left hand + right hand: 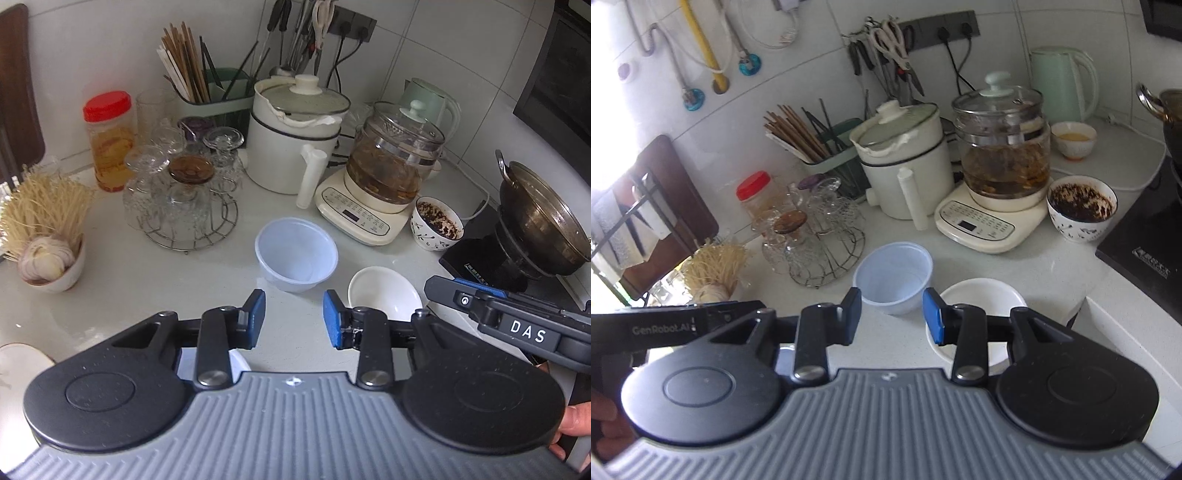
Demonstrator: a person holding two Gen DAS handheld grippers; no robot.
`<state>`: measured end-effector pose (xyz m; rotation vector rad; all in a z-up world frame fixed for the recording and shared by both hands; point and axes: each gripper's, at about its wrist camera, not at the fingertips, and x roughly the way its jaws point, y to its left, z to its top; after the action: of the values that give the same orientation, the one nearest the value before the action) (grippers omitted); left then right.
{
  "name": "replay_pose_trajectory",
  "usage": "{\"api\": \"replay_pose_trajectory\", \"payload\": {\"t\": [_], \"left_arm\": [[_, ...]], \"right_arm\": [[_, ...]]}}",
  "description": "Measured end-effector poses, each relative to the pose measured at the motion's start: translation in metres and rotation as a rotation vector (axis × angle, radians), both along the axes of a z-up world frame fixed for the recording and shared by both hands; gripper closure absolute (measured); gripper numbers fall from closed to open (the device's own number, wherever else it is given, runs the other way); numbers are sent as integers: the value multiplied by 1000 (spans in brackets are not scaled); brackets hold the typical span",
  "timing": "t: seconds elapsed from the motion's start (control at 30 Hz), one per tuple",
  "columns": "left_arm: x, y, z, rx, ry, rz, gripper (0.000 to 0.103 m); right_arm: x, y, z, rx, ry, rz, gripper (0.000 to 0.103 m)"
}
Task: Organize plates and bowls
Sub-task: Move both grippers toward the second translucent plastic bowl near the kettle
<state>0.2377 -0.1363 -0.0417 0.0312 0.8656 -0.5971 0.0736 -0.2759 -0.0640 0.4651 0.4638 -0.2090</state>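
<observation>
A: Where's the plastic bowl (pixel 296 254)?
B: On the bench (pixel 129 280), just ahead of both hand-held grippers, left (pixel 294 319) and right (pixel 894 317), jaws apart, empty.
A: Handling?
B: Probably light, thin, flexible; pinch its rim gently.

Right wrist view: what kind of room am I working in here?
Most likely a home kitchen counter: a chopstick holder and a glass kettle stand on the white countertop, with a dark cooktop at the right.
</observation>
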Motion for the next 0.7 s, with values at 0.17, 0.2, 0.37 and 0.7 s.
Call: {"api": "replay_pose_trajectory", "payload": {"t": [0.17, 0.2, 0.37, 0.7], "left_arm": [[16, -15, -10, 4, 23, -18, 63], [19, -17, -11, 8, 24, -20, 63], [37, -26, -17, 16, 44, -18, 63], [76, -46, -42, 33, 108, 2, 63]], "right_arm": [[11, -14, -6, 8, 26, -17, 62], [14, -16, -7, 11, 30, -21, 62], [30, -27, -11, 30, 51, -17, 62], [69, -44, -23, 47, 114, 24, 62]]}}
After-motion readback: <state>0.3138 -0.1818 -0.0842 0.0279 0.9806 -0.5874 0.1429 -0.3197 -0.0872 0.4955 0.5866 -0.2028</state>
